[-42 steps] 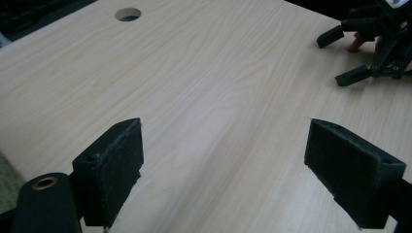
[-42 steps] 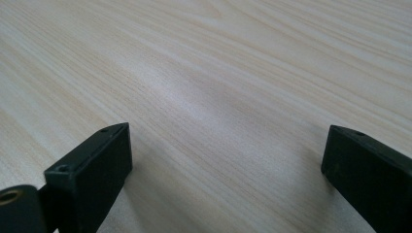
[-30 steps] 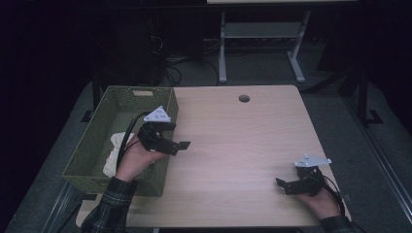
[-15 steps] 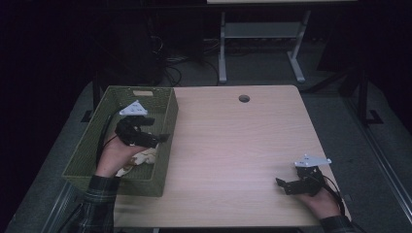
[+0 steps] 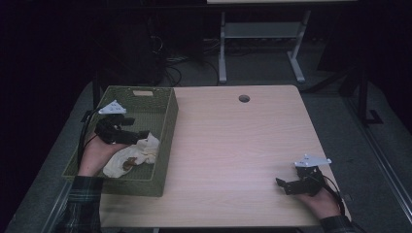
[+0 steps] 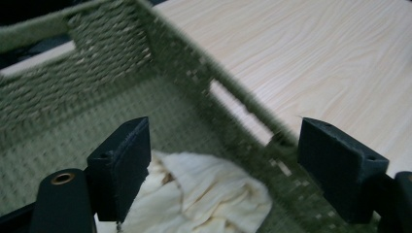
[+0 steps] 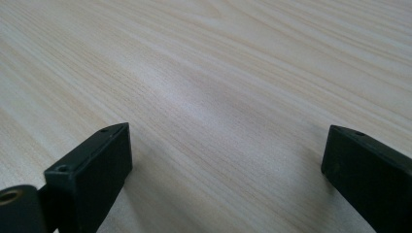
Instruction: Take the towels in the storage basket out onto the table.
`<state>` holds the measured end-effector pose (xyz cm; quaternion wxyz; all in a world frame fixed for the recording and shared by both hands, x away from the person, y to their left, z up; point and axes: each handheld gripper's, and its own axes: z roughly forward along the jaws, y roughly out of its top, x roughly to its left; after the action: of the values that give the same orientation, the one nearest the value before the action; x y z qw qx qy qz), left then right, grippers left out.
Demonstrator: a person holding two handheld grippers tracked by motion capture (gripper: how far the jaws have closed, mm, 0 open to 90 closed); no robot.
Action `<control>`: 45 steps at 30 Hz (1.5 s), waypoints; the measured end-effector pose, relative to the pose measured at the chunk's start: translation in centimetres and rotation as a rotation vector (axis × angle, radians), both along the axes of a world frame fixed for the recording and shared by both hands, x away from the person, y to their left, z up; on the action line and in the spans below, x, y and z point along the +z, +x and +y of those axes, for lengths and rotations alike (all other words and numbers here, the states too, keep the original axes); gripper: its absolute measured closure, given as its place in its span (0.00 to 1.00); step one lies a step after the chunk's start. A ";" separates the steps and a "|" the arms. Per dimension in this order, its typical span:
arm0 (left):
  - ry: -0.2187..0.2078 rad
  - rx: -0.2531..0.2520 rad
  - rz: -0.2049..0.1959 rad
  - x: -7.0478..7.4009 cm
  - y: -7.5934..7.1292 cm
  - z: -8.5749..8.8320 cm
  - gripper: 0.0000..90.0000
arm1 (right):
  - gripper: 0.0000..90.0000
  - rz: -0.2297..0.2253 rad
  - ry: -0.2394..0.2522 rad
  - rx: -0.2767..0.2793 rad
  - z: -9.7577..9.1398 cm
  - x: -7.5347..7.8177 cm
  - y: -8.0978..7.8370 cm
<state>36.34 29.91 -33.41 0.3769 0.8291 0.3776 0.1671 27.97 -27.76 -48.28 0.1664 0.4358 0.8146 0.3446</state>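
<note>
now the left gripper point(image 5: 138, 136) hangs over the cloth point(image 5: 133, 155) in the basket point(image 5: 165, 141), fingers apart and just closing a little.

Left gripper point(image 5: 138, 136) jaws wide apart, just been closing slightly, nothing gripped. Right gripper point(image 5: 284, 184) low, level, jaws spread, empty.

A light wooden table point(image 5: 233, 141) carries 1 green woven basket point(image 5: 167, 131) along its left edge; 1 round cable hole point(image 5: 244, 98) sits near the far edge.
</note>
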 end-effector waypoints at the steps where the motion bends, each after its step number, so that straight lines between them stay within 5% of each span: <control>1: 0.011 0.007 0.009 -0.4 0.2 0.3 0.23 | 0.04 0.000 0.000 0.000 0.0 0.0 0.0; 15: 0.070 0.044 0.134 -4.9 2.0 2.1 0.39 | 0.04 0.001 0.000 0.000 0.0 0.0 0.0; 19: 0.138 0.034 0.208 -6.3 2.5 2.1 0.43 | 0.04 0.001 0.000 0.000 0.0 0.0 0.0; 25: 0.172 0.017 0.282 -7.5 2.8 1.9 0.48 | 0.04 0.001 0.000 0.000 0.0 0.0 0.0; 37: 0.252 -0.007 0.383 -8.6 3.1 1.6 0.75 | 0.04 0.001 0.000 0.000 0.0 0.0 0.0; 41: 0.258 -0.001 0.404 -8.6 3.2 1.6 0.92 | 0.04 0.001 0.000 0.000 0.0 0.0 0.0; 45: 0.238 0.016 0.403 -8.2 3.1 1.8 0.96 | 0.04 0.001 0.000 0.000 0.0 0.0 0.0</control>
<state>39.45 31.67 -41.66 0.1921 0.8814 0.4293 0.0444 27.96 -27.75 -48.28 0.1661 0.4361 0.8146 0.3444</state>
